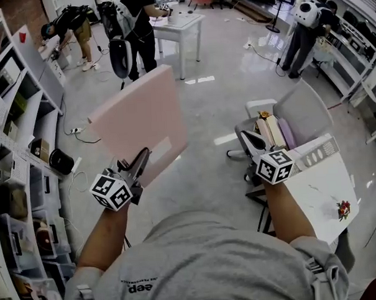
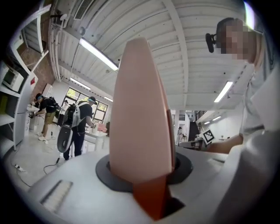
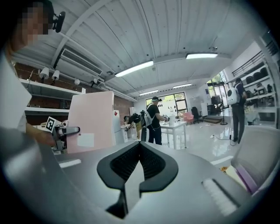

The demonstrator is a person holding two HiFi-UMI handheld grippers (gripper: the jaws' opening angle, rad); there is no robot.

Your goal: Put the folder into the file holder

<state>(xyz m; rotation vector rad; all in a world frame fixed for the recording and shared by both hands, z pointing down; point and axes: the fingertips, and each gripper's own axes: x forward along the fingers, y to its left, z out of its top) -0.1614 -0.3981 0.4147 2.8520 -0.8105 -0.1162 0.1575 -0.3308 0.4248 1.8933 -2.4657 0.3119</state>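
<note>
Folder [image 1: 138, 117], one, pink, pinched by left gripper [image 1: 140, 159]; right gripper [image 1: 252, 146] pressed together; one file holder [image 1: 306, 110].

Partial print "eep" on grey shirt [image 1: 199, 264], no other txt legible.

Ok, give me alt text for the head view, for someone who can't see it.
The left claw holds a pink folder up by its lower edge, above the floor. The right claw, shut and empty, hovers beside the grey file holder, which has books in it.
</note>
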